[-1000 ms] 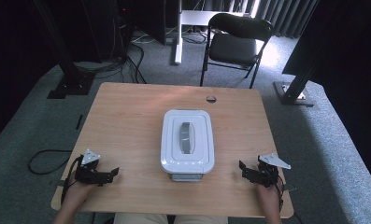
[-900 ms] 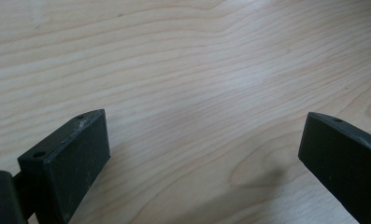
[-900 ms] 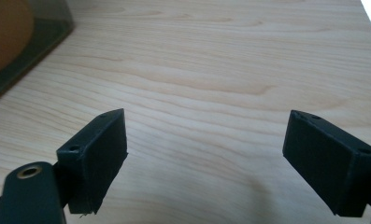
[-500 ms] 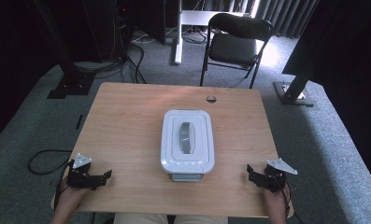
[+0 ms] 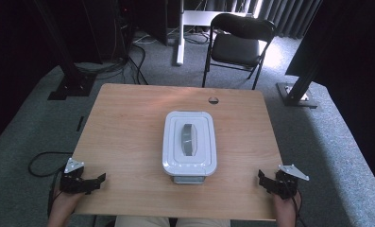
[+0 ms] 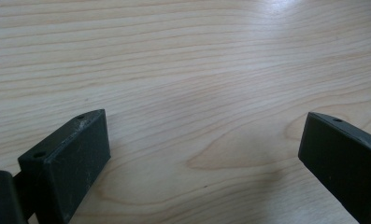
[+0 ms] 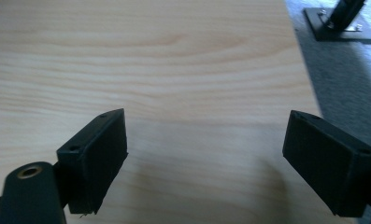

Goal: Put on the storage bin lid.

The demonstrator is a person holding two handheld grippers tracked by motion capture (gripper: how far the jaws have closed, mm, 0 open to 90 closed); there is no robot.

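A white lidded container with a grey handle on its lid stands at the middle of the wooden table. My left gripper rests at the near left corner, well to the left of the container. In the left gripper view my left gripper is open, with bare wood between its jaws. My right gripper sits at the near right corner, apart from the container. In the right gripper view my right gripper is open too, holding nothing.
A small round hole marks the table's far edge. Behind the table stand a black folding chair and black stand bases on grey carpet. A cable lies on the floor at the left. The table's right edge runs close to my right gripper.
Both grippers have drawn back toward the near edge and slightly outward to the table's corners. The container has not moved.
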